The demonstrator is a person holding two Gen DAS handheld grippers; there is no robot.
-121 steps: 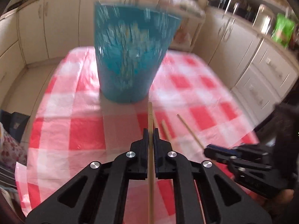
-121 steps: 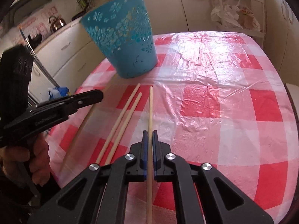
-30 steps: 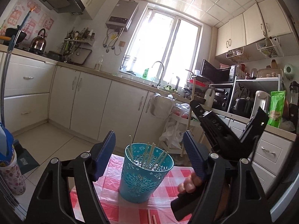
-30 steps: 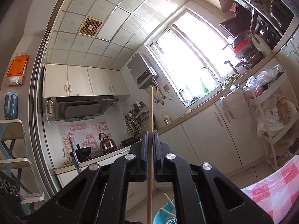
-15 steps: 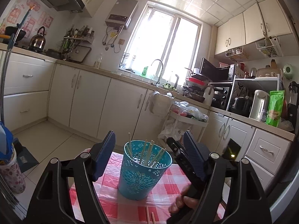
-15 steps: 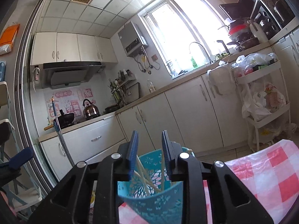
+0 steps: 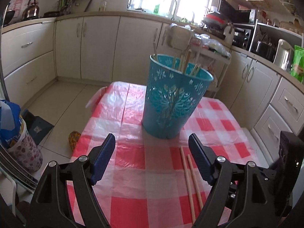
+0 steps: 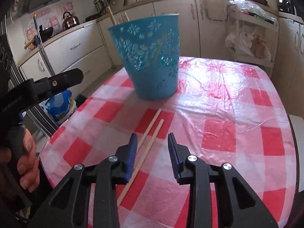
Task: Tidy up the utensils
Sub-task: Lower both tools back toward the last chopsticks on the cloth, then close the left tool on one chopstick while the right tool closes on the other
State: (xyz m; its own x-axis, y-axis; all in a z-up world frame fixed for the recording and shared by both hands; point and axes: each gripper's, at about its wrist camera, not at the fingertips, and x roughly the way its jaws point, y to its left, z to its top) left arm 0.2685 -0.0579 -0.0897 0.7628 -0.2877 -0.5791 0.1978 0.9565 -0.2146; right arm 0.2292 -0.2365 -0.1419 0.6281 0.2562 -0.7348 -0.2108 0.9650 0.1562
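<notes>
A blue cut-out basket (image 7: pixel 174 98) (image 8: pixel 152 57) stands on the red-checked tablecloth (image 8: pixel 228 114) with several wooden chopsticks (image 7: pixel 185 60) upright in it. Two loose chopsticks (image 7: pixel 190 172) (image 8: pixel 150 131) lie side by side on the cloth in front of it. My left gripper (image 7: pixel 152 140) hovers wide open above the cloth, the loose pair just inside its right finger. My right gripper (image 8: pixel 152 135) is tilted down over the same pair. Its jaws are opening, nothing is gripped between them, and its left finger hides part of the sticks.
A hand (image 8: pixel 28 161) holds the left gripper's handle at the table's left edge. On the floor to the left stands a blue and white bag (image 7: pixel 11 125). Cream cabinets (image 7: pixel 95 47) line the walls, and a trolley with plastic bags (image 8: pixel 247 43) stands behind the table.
Both views have swung down from the kitchen walls to the table. The right gripper let go of its chopstick over the basket and opened. The left gripper stays open.
</notes>
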